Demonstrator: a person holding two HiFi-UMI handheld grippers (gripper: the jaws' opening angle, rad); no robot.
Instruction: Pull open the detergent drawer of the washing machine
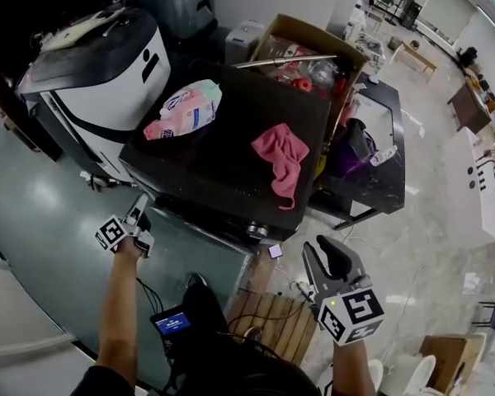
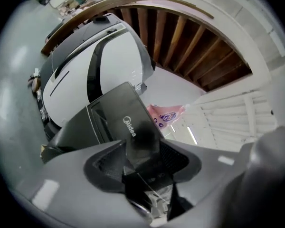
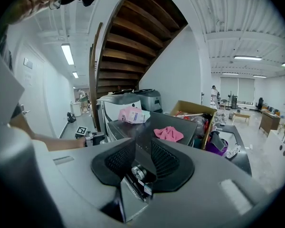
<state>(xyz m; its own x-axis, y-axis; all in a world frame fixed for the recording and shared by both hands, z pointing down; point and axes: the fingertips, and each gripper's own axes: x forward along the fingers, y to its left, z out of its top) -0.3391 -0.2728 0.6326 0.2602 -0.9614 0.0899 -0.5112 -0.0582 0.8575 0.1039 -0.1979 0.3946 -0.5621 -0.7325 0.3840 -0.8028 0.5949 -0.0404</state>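
The washing machine (image 1: 223, 151) stands in the middle of the scene with its dark flat top towards the head view. A pink detergent pouch (image 1: 186, 110) lies at the far left of that top and a crumpled pink cloth (image 1: 282, 159) nearer the right, the two well apart. The left gripper (image 1: 139, 213) is at the machine's near left corner, up against the front edge. In the left gripper view the detergent drawer (image 2: 128, 127) – a dark glossy panel bearing a pale logo – runs straight down into the left gripper (image 2: 142, 148), whose jaws have closed in on it from either side. How far the drawer stands out from the machine cannot be told. Beyond the panel the pouch (image 2: 165, 116) shows at the right, and a white and black appliance (image 2: 114, 61) rises at the left under the wooden stairs (image 2: 180, 42). The right gripper (image 1: 323, 258) hangs near the person, to the right and well clear of the machine. Its jaws are a little apart with nothing between them – the right gripper view looks through that narrow gap (image 3: 143, 148) to the machine's top, with the pouch (image 3: 131, 114) on the left and the cloth (image 3: 168, 133) on the right. An open cardboard box (image 1: 313, 35) full of oddments stands just beside the machine on its far right, and a wooden pallet (image 1: 272, 320) lies on the floor by the person.
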